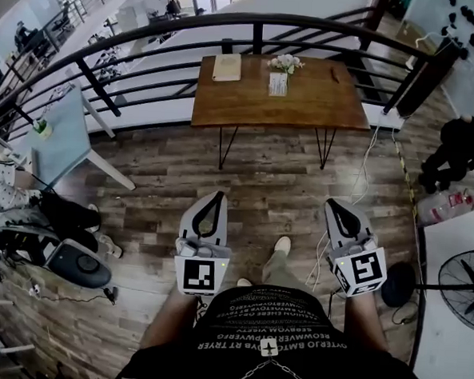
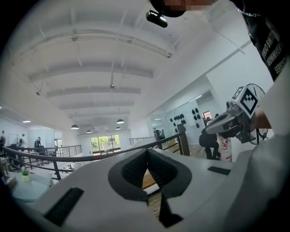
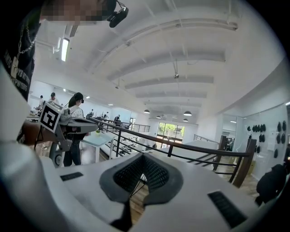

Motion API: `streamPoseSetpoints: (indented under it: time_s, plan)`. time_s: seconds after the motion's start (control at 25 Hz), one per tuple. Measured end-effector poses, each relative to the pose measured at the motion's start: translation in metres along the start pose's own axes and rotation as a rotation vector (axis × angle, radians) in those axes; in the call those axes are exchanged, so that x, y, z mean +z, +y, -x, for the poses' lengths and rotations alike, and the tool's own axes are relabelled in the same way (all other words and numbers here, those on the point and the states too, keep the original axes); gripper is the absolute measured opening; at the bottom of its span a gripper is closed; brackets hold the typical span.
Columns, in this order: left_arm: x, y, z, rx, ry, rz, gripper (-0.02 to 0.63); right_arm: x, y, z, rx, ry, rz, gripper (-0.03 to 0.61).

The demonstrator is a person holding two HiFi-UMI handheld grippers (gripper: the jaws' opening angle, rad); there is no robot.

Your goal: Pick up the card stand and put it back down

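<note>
Left claw [image 1: 217, 196] shut: tips together, nothing between them. Right claw [image 1: 337, 204] likewise closed on itself and empty. Both held low in the frame, side by side, pointing up-frame toward the surface [image 1: 322, 102], well apart from it, with open floor [image 1: 262, 178] between.

Card stand [image 1: 278, 84] upright at upper centre, on the surface near its far edge, just in front of the flowers [image 1: 286, 63]. Touched by neither claw. Flat board [image 1: 227, 67] lying to its left, apart from it.

Judged as either the very start or a pause: no telling from here whether 1 lift and set-down is already done. If not, everything left: closing the distance, opening 1 claw, gripping the stand, raising it, setting it back.

Around: dark railing [image 1: 150, 35] curving behind the surface; pale table [image 1: 60, 138] at left; dark bags [image 1: 76, 263] at lower left; a crouching person [image 1: 459, 150] at the right edge; a fan [image 1: 463, 291] at lower right. White cable [image 1: 367, 165] trailing over the floor from the surface's right end toward the right claw's side.

Nothing on the straight path to the surface. Likely nuisances: the cable underfoot on the right, and the flowers so close behind the stand, easy to knock on the reach in.
</note>
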State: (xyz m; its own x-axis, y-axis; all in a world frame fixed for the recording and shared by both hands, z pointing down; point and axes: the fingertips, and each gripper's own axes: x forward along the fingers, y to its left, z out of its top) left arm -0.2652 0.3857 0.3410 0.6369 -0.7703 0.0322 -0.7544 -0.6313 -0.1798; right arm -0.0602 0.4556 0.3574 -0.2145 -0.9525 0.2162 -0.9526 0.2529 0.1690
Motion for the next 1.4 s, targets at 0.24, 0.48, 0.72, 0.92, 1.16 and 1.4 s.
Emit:
streamPoseSetpoints:
  time_s: [0.24, 0.48, 0.72, 0.92, 1.16, 1.4]
  plan:
    - [-0.020, -0.014, -0.030, -0.003, -0.003, -0.049, 0.026, -0.032, -0.026, -0.022, 0.014, -0.003, -0.024, 0.015]
    - [-0.028, -0.018, -0.076, -0.025, 0.023, -0.089, 0.026, -0.041, -0.058, -0.055, 0.034, 0.008, -0.023, 0.015]
    - [-0.040, -0.023, -0.118, -0.038, 0.013, -0.045, 0.026, -0.054, -0.093, -0.082, 0.035, 0.020, -0.023, 0.015]
    - [-0.047, -0.033, -0.157, -0.061, 0.048, -0.014, 0.026, -0.060, -0.124, -0.100, 0.038, 0.038, -0.037, 0.015]
    - [-0.035, -0.032, -0.203, -0.058, 0.046, 0.029, 0.026, -0.059, -0.159, -0.123, 0.056, 0.037, -0.038, 0.015]
    - [-0.025, -0.036, -0.242, -0.044, 0.054, 0.066, 0.026, -0.057, -0.192, -0.138, 0.092, 0.024, -0.035, 0.015]
